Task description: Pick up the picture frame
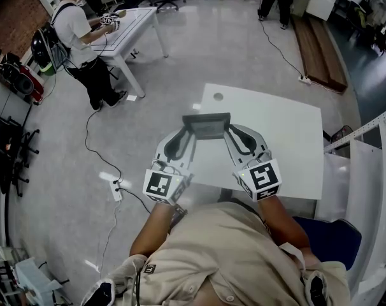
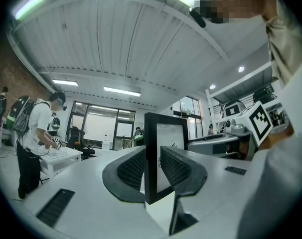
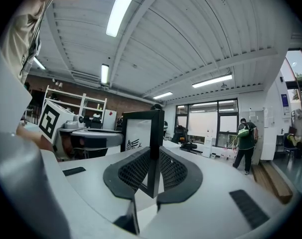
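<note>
A black picture frame (image 1: pixel 207 125) with a pale picture hangs above the white table (image 1: pixel 288 139), held at both short ends. My left gripper (image 1: pixel 188 136) is shut on the frame's left edge (image 2: pixel 152 158), and its ribbed pads (image 2: pixel 133 169) clamp the black border. My right gripper (image 1: pixel 229 134) is shut on the frame's right edge (image 3: pixel 155 148), its pads (image 3: pixel 172 171) pressed on either side. In the head view the frame lies tilted between the two grippers, clear of the tabletop.
A round hole (image 1: pixel 218 97) marks the table's far left corner. A person (image 1: pixel 78 37) with a backpack works at another white table (image 1: pixel 132 27) to the far left. Cables and a power strip (image 1: pixel 116 189) lie on the floor. A blue chair (image 1: pixel 333 238) stands at the right.
</note>
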Demonstrator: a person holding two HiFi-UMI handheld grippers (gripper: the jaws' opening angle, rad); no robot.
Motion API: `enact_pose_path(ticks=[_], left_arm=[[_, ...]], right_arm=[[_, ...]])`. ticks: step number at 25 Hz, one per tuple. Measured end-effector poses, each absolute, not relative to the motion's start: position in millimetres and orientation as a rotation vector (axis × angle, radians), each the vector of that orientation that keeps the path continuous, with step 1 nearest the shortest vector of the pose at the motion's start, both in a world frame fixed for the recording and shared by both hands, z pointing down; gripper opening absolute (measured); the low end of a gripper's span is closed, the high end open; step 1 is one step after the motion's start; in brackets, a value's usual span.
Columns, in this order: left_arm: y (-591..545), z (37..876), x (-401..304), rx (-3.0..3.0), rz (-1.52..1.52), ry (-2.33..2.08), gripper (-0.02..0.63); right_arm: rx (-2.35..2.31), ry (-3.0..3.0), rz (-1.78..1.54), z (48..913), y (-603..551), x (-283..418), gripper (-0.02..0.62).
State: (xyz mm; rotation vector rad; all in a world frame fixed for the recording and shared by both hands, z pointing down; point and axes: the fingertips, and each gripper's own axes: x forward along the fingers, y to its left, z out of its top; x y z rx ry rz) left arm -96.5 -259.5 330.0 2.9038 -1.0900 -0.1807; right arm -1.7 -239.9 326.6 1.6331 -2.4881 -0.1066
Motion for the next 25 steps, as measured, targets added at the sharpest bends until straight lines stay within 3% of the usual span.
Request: enact_pose_path(ticks=[25], left_arm=[[-256.2,335.6,-93.3,2.91,-0.163,-1.084,0.084]], right_arm=[[1.646,-2.481,-0.096,330.3,-237.8,1.1,0.063]])
